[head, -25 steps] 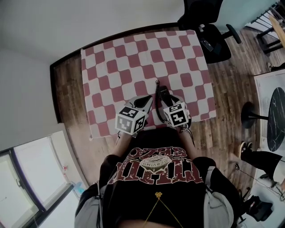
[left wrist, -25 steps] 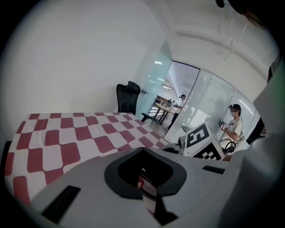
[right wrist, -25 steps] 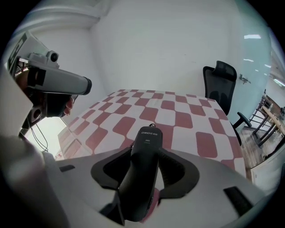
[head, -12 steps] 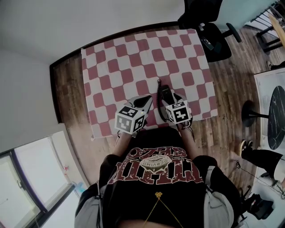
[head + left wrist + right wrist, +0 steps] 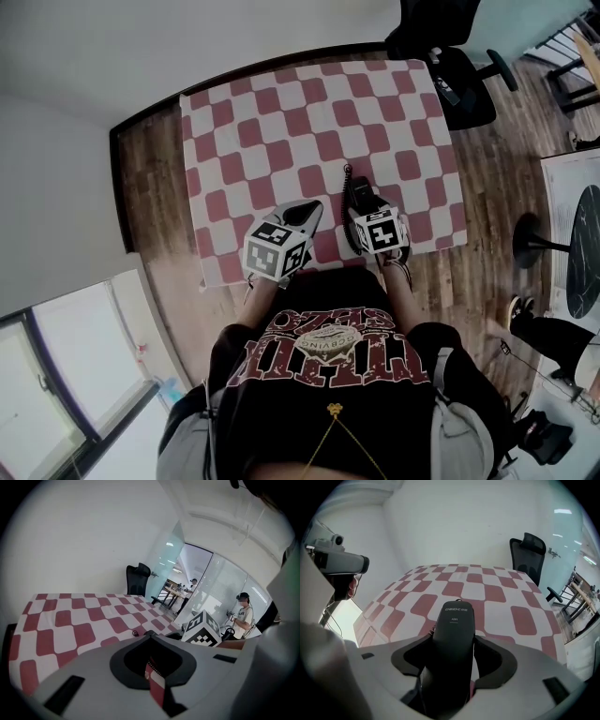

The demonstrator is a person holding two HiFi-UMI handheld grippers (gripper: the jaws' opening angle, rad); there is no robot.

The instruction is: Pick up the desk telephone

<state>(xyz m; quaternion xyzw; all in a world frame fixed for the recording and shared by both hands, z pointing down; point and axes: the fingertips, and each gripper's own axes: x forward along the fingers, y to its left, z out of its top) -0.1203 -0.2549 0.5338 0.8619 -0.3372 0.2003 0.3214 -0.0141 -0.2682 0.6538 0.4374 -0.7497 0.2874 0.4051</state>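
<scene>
The desk telephone (image 5: 360, 195) shows as a black handset (image 5: 454, 620) lying lengthwise between the jaws of the right gripper (image 5: 454, 662), its far end pointing away from the gripper and printed with white letters. These jaws have just been opening and now stand wide. The handset sits in the gap, and dark space shows on either side of it near the jaw roots, so the pads do not seem to press on it. A coiled cord (image 5: 348, 174) runs off beyond the handset's far end, farther from the right gripper.

The left gripper (image 5: 151, 667) hangs just beside the right one, on its left. Its jaws are drawn together with nothing held, and only a thin slit shows between them. From it, the right gripper's marker cube (image 5: 202, 629) stands close at the right.

Both grippers are over the near edge of the table (image 5: 281, 122), which wears a red-and-white checked cloth. A black office chair (image 5: 450, 56) stands past the table's far right corner, well away from both grippers.
</scene>
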